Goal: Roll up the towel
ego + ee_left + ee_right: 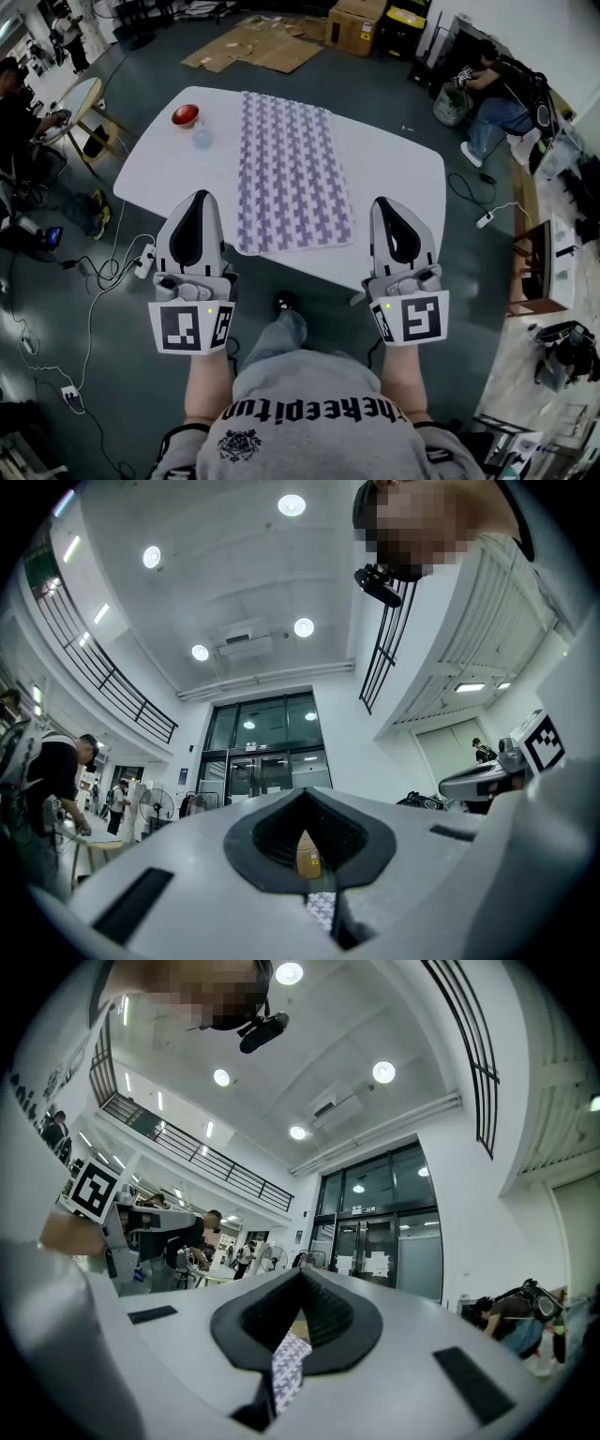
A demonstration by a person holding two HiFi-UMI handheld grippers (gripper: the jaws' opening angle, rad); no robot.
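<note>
A purple-and-white patterned towel [291, 173] lies spread flat, lengthwise, on the white table [398, 164]. My left gripper [199, 197] hovers over the table's near edge just left of the towel's near left corner, jaws shut with nothing in them. My right gripper [386, 202] hovers to the right of the near right corner, also shut with nothing held. In the left gripper view the shut left gripper [305, 797] shows a sliver of towel [322, 907] below. The right gripper view shows the shut right gripper [302, 1274] and a strip of towel [287, 1363].
A red bowl [185, 115] and a clear cup [202, 138] stand on the table left of the towel's far end. Cables and a power strip [142, 262] lie on the floor at left. Flattened cardboard [258, 42] lies beyond the table. A seated person [497, 103] is at right.
</note>
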